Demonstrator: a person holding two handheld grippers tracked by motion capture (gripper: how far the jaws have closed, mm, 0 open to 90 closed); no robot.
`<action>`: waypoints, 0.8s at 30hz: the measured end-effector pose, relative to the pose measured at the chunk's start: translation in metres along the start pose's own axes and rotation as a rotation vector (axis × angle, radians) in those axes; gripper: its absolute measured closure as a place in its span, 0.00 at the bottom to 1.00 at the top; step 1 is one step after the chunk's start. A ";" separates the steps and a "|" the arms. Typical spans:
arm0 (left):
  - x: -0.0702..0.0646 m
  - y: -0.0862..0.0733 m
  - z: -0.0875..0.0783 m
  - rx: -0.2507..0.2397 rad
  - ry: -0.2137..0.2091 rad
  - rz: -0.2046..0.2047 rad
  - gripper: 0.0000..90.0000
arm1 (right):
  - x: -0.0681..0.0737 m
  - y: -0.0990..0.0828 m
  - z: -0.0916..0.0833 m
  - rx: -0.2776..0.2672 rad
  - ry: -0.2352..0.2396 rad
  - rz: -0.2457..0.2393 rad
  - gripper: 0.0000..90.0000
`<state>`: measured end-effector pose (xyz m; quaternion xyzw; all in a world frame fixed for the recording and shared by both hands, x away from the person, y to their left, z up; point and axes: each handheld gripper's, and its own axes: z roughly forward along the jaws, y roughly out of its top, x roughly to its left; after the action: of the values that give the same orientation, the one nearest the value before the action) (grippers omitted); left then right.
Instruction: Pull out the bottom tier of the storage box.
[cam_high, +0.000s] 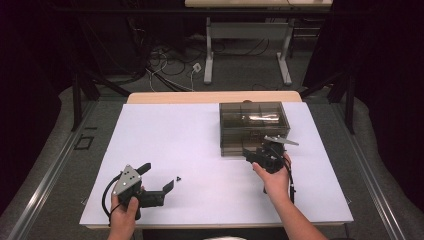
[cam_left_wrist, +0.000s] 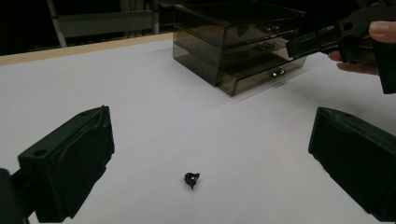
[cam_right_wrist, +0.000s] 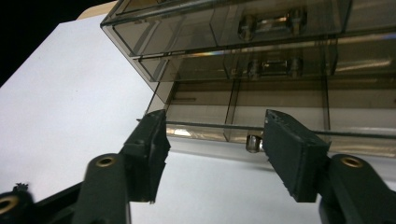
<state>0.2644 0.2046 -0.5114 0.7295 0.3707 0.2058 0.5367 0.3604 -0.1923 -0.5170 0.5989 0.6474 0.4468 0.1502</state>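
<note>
My left gripper (cam_high: 156, 181) rests near the surface's (cam_high: 200, 145) front left corner, jaws wide apart with nothing between them, and a small black piece (cam_left_wrist: 191, 179) lies on the surface just ahead. Toward the back right stands the smoky drawer box (cam_high: 254, 125); at its front my right gripper (cam_right_wrist: 212, 140) holds its jaws apart astride the bottom drawer's knob (cam_right_wrist: 253, 142), not clamping it
</note>
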 end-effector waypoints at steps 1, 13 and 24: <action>0.000 0.000 0.000 0.001 0.000 0.001 0.00 | 0.000 0.001 0.000 0.005 0.007 -0.021 0.41; 0.002 0.000 0.001 -0.001 -0.002 -0.001 0.00 | -0.005 0.014 -0.006 0.052 -0.004 -0.121 0.39; 0.002 0.000 0.001 0.004 -0.004 0.001 0.00 | -0.025 0.031 -0.018 0.048 -0.014 -0.149 0.54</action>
<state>0.2663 0.2053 -0.5119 0.7311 0.3697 0.2038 0.5359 0.3729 -0.2260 -0.4925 0.5554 0.6997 0.4146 0.1731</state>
